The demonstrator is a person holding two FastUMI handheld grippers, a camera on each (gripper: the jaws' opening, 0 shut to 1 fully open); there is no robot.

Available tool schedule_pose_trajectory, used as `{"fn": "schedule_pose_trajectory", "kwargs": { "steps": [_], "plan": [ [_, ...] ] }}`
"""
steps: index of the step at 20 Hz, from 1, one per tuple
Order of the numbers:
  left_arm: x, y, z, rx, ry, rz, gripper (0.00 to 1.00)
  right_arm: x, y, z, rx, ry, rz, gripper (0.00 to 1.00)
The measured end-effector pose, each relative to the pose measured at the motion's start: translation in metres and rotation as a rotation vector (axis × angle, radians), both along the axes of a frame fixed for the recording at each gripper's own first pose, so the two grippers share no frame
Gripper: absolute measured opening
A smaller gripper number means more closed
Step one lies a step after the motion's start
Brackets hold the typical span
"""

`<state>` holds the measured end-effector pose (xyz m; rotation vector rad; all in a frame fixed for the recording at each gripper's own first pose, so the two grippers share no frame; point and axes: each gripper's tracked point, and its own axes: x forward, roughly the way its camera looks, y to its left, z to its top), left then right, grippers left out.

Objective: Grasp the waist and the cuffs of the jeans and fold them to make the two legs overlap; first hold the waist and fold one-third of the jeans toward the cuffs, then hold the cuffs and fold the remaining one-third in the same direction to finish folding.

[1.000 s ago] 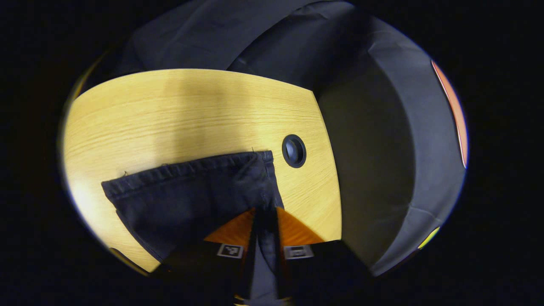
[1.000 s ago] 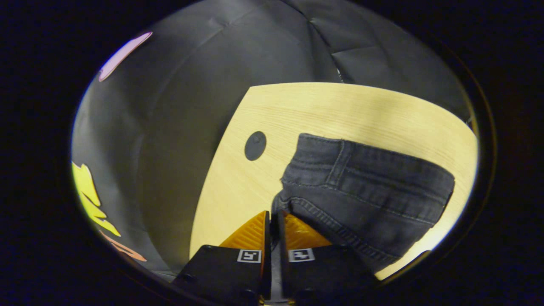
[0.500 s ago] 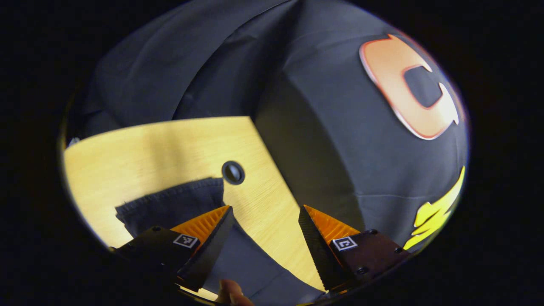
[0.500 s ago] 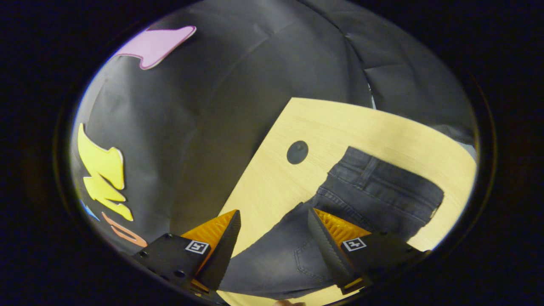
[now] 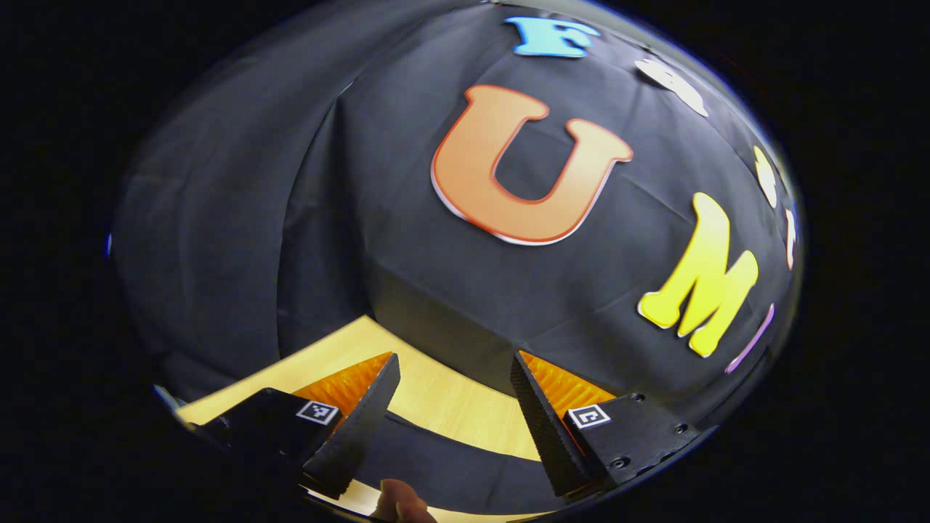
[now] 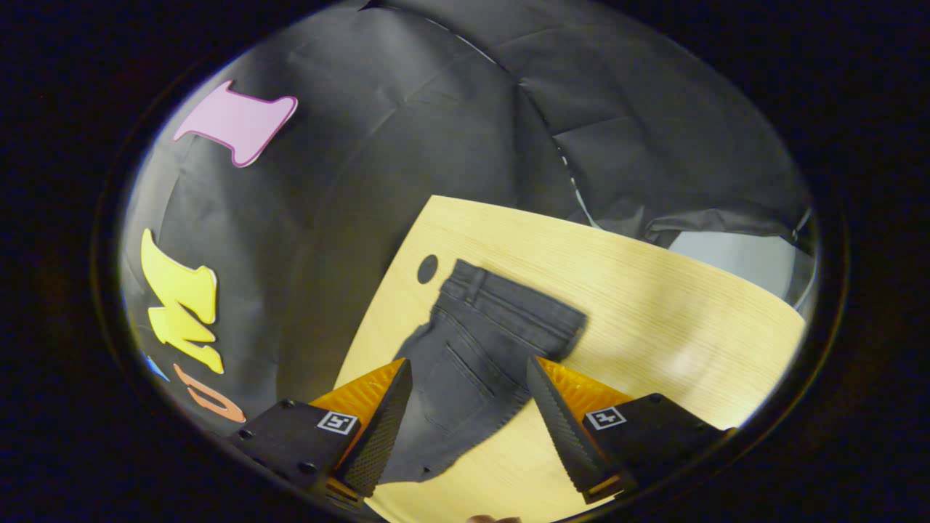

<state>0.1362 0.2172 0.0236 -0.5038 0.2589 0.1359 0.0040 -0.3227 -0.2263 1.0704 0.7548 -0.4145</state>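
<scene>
In the right gripper view, the right gripper (image 6: pixel 468 421) hangs above the bench (image 6: pixel 654 305) with its jaws spread wide and nothing between them. The dark jeans (image 6: pixel 479 349) lie flat on the light wood below, and the near part of the garment shows in the gap between the two fingers, apart from both. From there the jeans run away and to the left, with the waistband at the far end, just beside a small dark round hole (image 6: pixel 427 269) in the bench top. That hole sits close to the bench's left edge, and the left side of the jeans lies near the same edge. To the right of the jeans a broad stretch of bare wood reaches to the far and right edges of the bench. Beyond the bench hangs the black cloth wall (image 6: pixel 450 109), and at the far right a pale surface (image 6: pixel 734 258) shows under a lifted fold of cloth.

In the left gripper view, the left gripper (image 5: pixel 454 418) is likewise wide open and holds nothing. A fingertip (image 5: pixel 399 501) of the person shows at the bottom edge. A dark band of the jeans (image 5: pixel 450 465) lies across the bench (image 5: pixel 436 399) low between the fingers, with a strip of bare wood beyond it up to the bench's far edge, where the black cloth wall (image 5: pixel 290 218) rises.
</scene>
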Motion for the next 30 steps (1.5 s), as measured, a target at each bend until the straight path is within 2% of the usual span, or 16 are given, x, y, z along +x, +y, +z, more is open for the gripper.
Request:
{"fn": "schedule_pose_trajectory", "kwargs": {
  "steps": [3,7,9,12,16,21,22,24,27,29,30],
  "plan": [
    [-0.026,-0.016,0.033,0.137,-0.081,-0.016,0.98,-0.028,0.004,-0.017,0.019,0.024,-0.018,0.97],
    [-0.079,-0.039,0.074,0.215,-0.188,-0.047,0.99,-0.040,0.020,-0.033,0.060,0.020,-0.033,0.98],
    [-0.104,-0.057,0.081,0.211,-0.220,-0.045,0.98,-0.039,0.026,-0.036,0.065,0.004,-0.033,0.97],
    [-0.127,-0.084,0.073,0.196,-0.186,-0.086,0.98,-0.031,0.031,-0.042,0.083,0.000,-0.040,0.98],
    [-0.143,-0.095,0.072,0.180,-0.161,-0.116,0.98,-0.015,0.031,-0.052,0.088,0.016,-0.059,0.97],
    [-0.145,-0.101,0.074,0.143,-0.153,-0.133,0.98,0.015,0.030,-0.056,0.129,-0.001,-0.147,1.00],
    [-0.144,-0.103,0.073,0.139,-0.146,-0.138,0.98,0.019,0.028,-0.057,0.129,-0.008,-0.172,0.92],
    [-0.144,-0.106,0.072,0.142,-0.141,-0.147,0.98,0.020,0.023,-0.067,0.123,0.000,-0.216,0.88],
    [-0.141,-0.110,0.075,0.154,-0.146,-0.164,0.98,0.019,0.019,-0.080,0.142,0.004,-0.275,0.37],
    [-0.141,-0.113,0.076,0.155,-0.144,-0.173,0.98,0.018,0.019,-0.084,0.120,-0.005,-0.256,0.13],
    [-0.141,-0.114,0.075,0.154,-0.144,-0.176,0.98,0.015,0.020,-0.081,0.093,0.001,-0.241,0.07]
  ]
}}
